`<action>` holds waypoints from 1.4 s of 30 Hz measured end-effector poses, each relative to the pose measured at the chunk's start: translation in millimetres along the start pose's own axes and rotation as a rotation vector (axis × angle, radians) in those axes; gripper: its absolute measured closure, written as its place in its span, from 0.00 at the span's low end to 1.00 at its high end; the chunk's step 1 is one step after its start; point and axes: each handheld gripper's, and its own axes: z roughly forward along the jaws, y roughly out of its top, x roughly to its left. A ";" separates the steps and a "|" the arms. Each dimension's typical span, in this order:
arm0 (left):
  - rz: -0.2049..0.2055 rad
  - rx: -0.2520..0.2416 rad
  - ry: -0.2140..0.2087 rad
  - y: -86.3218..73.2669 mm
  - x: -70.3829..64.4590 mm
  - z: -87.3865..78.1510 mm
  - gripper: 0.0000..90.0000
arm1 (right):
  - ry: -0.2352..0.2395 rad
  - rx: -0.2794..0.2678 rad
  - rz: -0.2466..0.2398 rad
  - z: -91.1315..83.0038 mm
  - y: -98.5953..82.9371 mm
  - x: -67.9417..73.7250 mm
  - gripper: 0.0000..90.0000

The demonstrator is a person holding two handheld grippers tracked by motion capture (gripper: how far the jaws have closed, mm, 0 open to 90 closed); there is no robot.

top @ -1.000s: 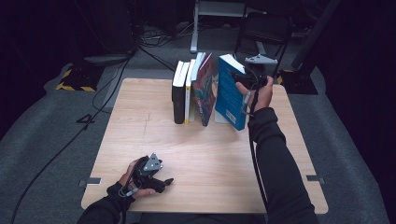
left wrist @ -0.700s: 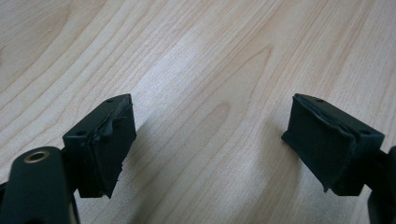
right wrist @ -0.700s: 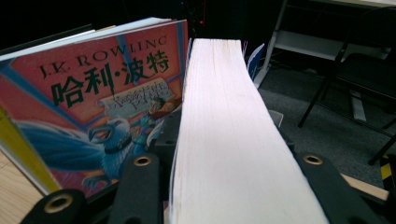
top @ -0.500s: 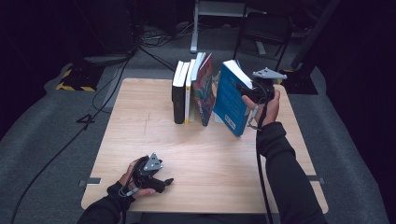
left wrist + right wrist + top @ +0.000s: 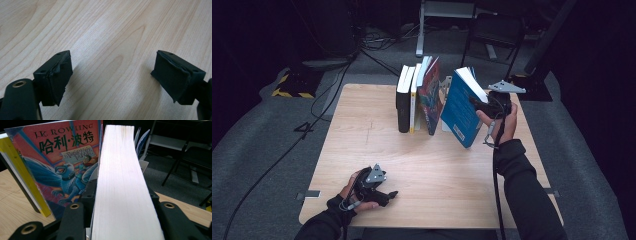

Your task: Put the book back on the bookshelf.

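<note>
While your right gripper clamps the blue book, tilted off the table, your left gripper rests wide open, empty.

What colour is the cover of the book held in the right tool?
Blue cover, clearest in the high view.

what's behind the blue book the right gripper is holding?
Behind the tilted blue book, the red-covered book leans against the upright row on the table. A white bookend peeks out. The right gripper clamps its page edge; the rest is covered.
</note>
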 end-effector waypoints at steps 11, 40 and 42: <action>0.000 0.000 0.000 0.0 0.1 0.0 0.18 | 0.022 -0.002 0.006 -9.9 -33.1 -6.2 0.44; -0.003 0.000 0.001 0.5 -0.4 0.5 0.18 | -0.079 0.046 0.065 23.0 -140.0 25.8 0.67; -0.004 0.000 0.001 0.5 -0.5 0.5 0.18 | -0.101 0.047 0.083 20.3 -141.6 30.2 0.68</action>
